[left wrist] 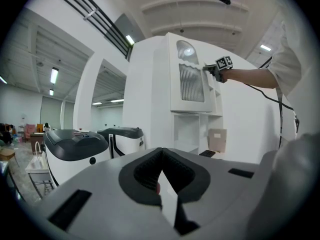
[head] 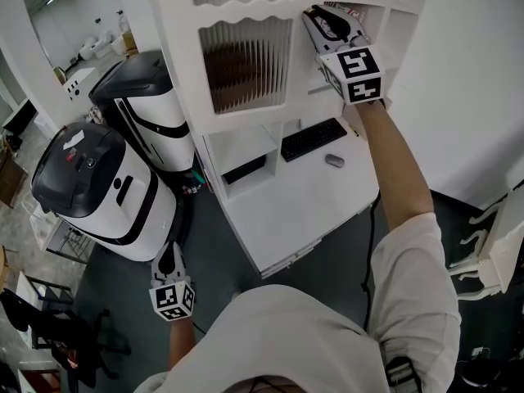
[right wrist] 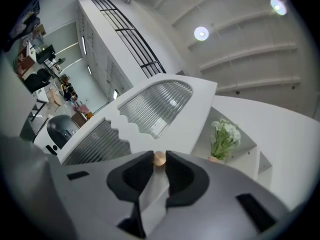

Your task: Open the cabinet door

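The white cabinet door (head: pixel 246 64) with ribbed glass panes stands ajar from the upper cabinet. In the right gripper view a small copper-coloured knob (right wrist: pixel 159 158) on the door (right wrist: pixel 155 106) sits pinched between the two black pads of my right gripper (right wrist: pixel 159 160). In the head view the right gripper (head: pixel 318 16) is raised at the door's right edge. The left gripper view shows that gripper (left wrist: pixel 210 70) at the door (left wrist: pixel 191 81) from afar. My left gripper (head: pixel 169 256) hangs low beside the machines, its jaws (left wrist: pixel 161 156) shut on nothing.
Below the cabinet is a white desk (head: pixel 303 203) with a black keyboard (head: pixel 313 138) and a mouse (head: pixel 334 160). Two white-and-black machines (head: pixel 98 187) (head: pixel 147 105) stand at the left. White flowers (right wrist: pixel 223 139) sit on a shelf behind the door. A white chair (head: pixel 499 244) is at the right.
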Demonstrator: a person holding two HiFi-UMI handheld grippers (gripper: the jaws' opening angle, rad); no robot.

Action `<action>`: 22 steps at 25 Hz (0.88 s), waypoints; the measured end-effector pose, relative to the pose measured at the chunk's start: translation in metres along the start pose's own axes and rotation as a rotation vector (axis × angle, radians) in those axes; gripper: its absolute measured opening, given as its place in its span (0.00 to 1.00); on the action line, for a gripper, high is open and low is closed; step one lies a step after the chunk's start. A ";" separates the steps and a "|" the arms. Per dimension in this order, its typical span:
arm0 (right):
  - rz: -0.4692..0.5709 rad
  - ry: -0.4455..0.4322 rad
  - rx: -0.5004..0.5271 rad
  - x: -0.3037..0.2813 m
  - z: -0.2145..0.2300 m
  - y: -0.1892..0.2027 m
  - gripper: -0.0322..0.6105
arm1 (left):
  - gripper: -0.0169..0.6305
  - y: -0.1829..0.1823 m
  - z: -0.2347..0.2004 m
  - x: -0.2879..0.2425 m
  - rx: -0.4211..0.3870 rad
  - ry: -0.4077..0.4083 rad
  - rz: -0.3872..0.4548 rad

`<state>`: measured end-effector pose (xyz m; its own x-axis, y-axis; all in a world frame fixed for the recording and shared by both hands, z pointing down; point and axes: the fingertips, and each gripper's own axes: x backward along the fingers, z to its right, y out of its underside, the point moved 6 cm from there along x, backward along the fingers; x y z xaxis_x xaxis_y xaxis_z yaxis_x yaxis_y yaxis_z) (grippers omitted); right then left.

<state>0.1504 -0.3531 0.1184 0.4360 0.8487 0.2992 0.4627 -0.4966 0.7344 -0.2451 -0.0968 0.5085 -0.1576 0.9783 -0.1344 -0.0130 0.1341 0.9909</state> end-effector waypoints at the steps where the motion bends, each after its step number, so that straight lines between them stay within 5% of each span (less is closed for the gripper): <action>1: 0.004 0.001 0.017 0.002 0.000 -0.001 0.17 | 0.02 -0.001 0.002 -0.001 -0.001 0.003 0.000; 22: 0.089 -0.029 0.330 0.038 -0.010 -0.017 0.17 | 0.02 -0.004 0.020 -0.020 -0.010 0.036 -0.004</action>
<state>0.1513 -0.3100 0.1233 0.5052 0.7965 0.3322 0.6446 -0.6042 0.4685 -0.2217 -0.1133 0.5065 -0.1928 0.9715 -0.1381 -0.0237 0.1361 0.9904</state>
